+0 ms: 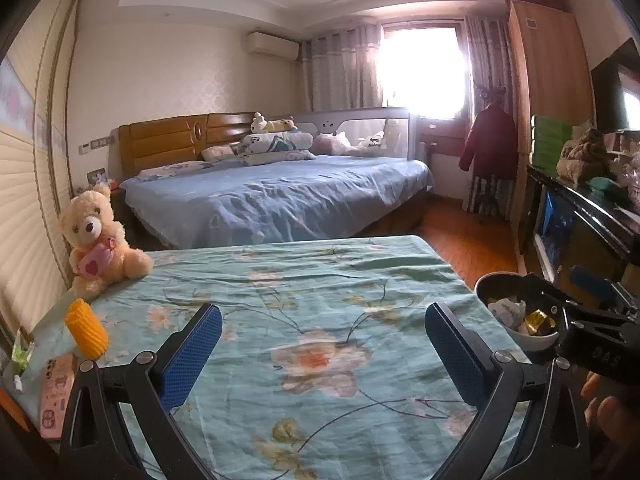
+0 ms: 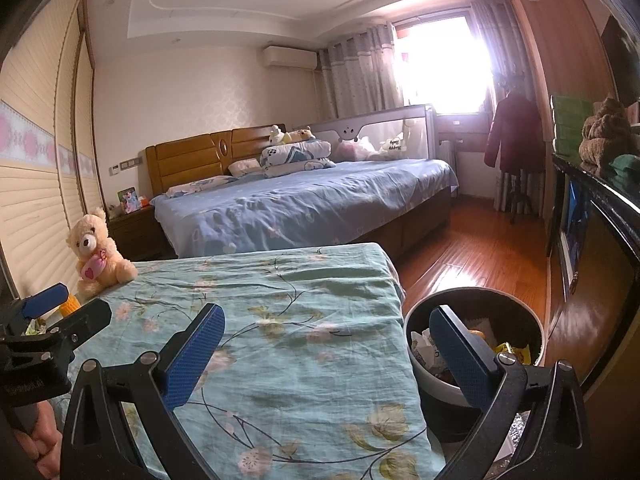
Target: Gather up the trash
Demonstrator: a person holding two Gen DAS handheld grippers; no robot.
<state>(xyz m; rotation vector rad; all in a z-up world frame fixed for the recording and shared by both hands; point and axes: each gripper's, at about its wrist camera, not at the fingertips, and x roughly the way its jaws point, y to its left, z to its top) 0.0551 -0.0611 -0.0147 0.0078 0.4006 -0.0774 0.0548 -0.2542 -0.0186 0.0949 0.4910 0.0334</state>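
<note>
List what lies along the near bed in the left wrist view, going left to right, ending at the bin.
Green wrapper → pink packet → yellow foam sleeve → left gripper, open over the floral sheet → trash bin → right gripper.

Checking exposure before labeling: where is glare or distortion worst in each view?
Left wrist view: the window is blown out white, washing the curtains; fisheye bends the left wall. Right wrist view: same window glare, haze over the hanging coat; edges curve, corners vignetted black.
</note>
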